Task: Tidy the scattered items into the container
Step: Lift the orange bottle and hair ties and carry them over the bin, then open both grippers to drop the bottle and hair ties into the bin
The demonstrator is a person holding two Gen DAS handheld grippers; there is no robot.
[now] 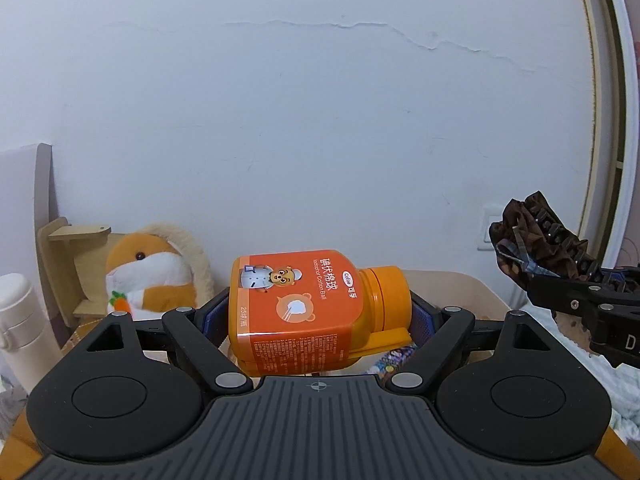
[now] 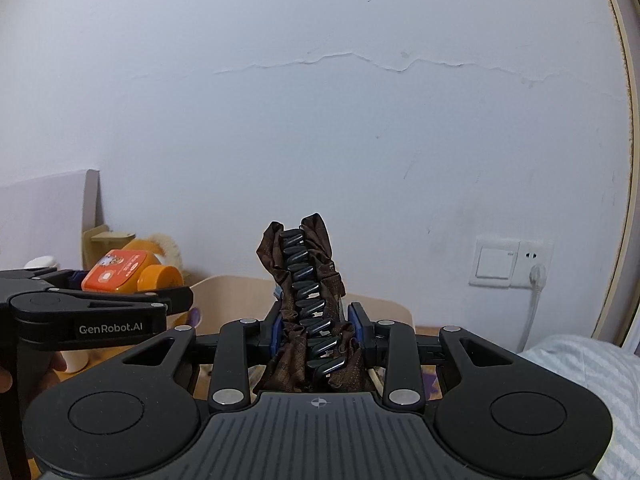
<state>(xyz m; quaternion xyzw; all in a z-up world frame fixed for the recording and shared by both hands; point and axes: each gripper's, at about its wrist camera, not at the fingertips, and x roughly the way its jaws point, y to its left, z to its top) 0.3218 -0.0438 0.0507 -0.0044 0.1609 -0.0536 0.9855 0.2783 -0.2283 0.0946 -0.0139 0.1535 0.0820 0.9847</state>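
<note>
Nearest my left camera, the left hand-held gripper (image 1: 320, 316) is clenched on an orange bottle (image 1: 308, 308) of cotton balls, which lies on its side between the blue pads, cap pointing right, lifted clear of what lies below. Nearest my right camera, the right hand-held gripper (image 2: 318, 330) is clamped on a brown fabric hair claw (image 2: 308, 300); its black teeth run up the middle and its tip stands above the fingers. In the left view the same claw (image 1: 536, 240) appears at the right edge, well apart from the bottle. Just beyond both loads I see the pale wooden rim of the container (image 2: 236, 288), partly hidden by them. Left of it sit an orange-and-white plush hamster (image 1: 152, 276), a white flask (image 1: 20, 320) and a small wooden stand (image 1: 72, 248). A striped bedcover (image 2: 580, 376) lies at right. Farthest is the cracked white wall (image 2: 320, 140), bearing a switch and socket (image 2: 512, 264).
</note>
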